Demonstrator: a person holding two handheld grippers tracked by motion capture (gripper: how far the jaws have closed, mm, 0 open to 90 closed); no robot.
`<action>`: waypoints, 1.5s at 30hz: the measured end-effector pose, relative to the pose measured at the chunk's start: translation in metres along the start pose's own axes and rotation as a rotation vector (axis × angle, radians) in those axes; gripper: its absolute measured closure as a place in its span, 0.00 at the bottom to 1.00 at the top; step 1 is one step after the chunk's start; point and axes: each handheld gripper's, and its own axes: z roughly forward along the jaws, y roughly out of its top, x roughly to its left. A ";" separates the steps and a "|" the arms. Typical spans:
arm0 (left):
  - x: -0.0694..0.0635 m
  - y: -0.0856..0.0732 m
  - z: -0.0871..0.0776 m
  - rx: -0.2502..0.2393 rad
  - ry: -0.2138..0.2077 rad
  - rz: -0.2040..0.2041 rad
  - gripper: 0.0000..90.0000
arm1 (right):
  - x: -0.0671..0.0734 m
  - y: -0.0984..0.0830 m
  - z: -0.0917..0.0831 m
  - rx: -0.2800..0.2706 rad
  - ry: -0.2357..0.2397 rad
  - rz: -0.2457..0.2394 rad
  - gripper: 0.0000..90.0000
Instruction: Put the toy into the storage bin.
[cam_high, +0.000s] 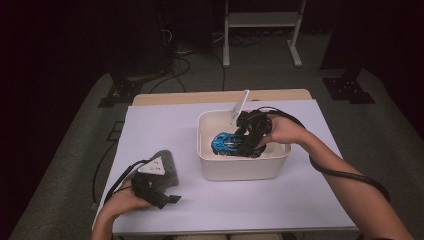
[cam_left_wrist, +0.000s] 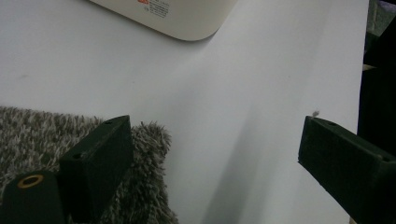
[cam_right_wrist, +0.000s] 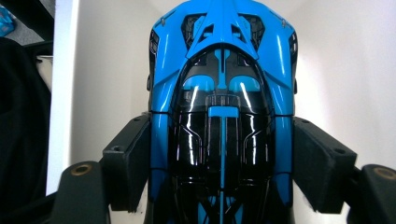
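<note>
Glossy blue toy car (cam_right_wrist: 222, 116) sits pinched in right claw (cam_right_wrist: 222, 158) inside smooth white bin (cam_high: 240, 167); left claw (cam_left_wrist: 215, 154) spread over shaggy grey cloth (cam_left_wrist: 28, 130) on desk (cam_left_wrist: 233, 93).

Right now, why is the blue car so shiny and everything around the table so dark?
In the right gripper view, white streaks of light reflect off the toy car's glossy black roof. In the high view, light falls on the white table while the room behind stays nearly black. In the left gripper view, the near jaws look soft and blurry.

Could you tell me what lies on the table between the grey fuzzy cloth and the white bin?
Nothing: in the high view, bare white tabletop separates the grey fuzzy cloth from the white bin. The left gripper view shows the same bare stretch.
</note>
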 end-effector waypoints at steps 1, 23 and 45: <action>0.000 0.000 0.000 -0.001 -0.001 0.000 0.11 | 0.000 0.000 0.001 0.003 0.002 0.002 0.30; 0.000 0.000 -0.002 -0.005 0.001 -0.001 0.11 | -0.008 -0.002 0.020 0.037 0.038 0.017 0.30; 0.000 -0.002 -0.003 -0.006 0.004 -0.007 0.11 | -0.016 -0.001 0.035 0.069 0.065 0.026 0.30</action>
